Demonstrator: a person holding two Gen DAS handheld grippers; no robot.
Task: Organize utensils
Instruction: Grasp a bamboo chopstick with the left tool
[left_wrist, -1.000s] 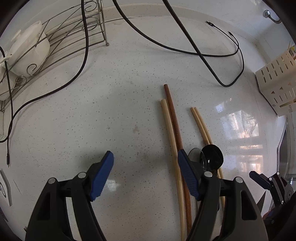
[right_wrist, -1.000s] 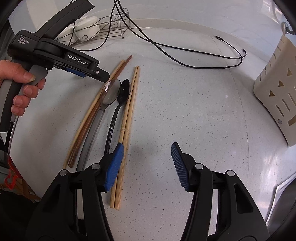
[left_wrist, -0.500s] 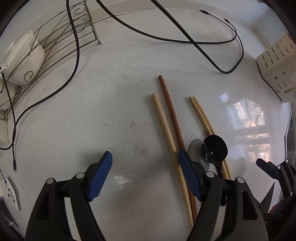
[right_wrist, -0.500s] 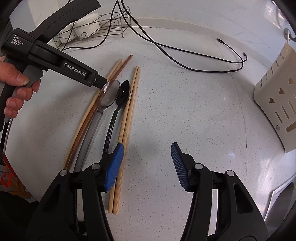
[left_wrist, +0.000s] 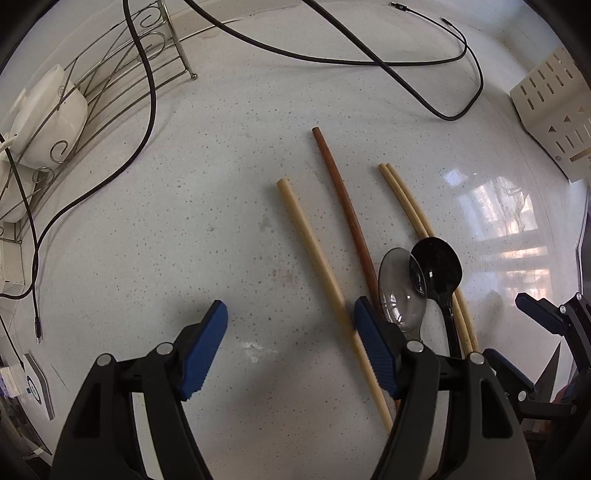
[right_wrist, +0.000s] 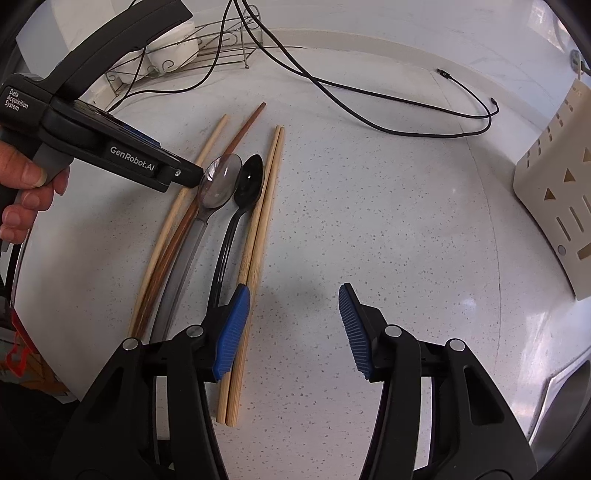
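On the speckled white counter lie a pale chopstick (left_wrist: 314, 254), a dark brown chopstick (left_wrist: 343, 206), a pair of bamboo chopsticks (left_wrist: 406, 199), a clear grey spoon (left_wrist: 400, 291) and a black spoon (left_wrist: 437, 273). They also show in the right wrist view: pale chopstick (right_wrist: 173, 221), brown chopstick (right_wrist: 243, 133), bamboo pair (right_wrist: 258, 236), grey spoon (right_wrist: 219, 181), black spoon (right_wrist: 249, 182). My left gripper (left_wrist: 290, 347) is open and empty above the counter, its right finger by the pale chopstick. My right gripper (right_wrist: 293, 325) is open and empty, its left finger over the bamboo pair.
A wire dish rack (left_wrist: 92, 92) with white bowls (left_wrist: 51, 118) stands at the far left. Black cables (left_wrist: 369, 55) run across the back of the counter. A cream slotted utensil holder (right_wrist: 554, 192) stands at the right. A sink edge (right_wrist: 565, 406) shows at the lower right.
The left gripper has drawn back and swung left, so the utensils sit farther from it. The pale chopstick now lies apart from the brown one. The right gripper has barely moved.
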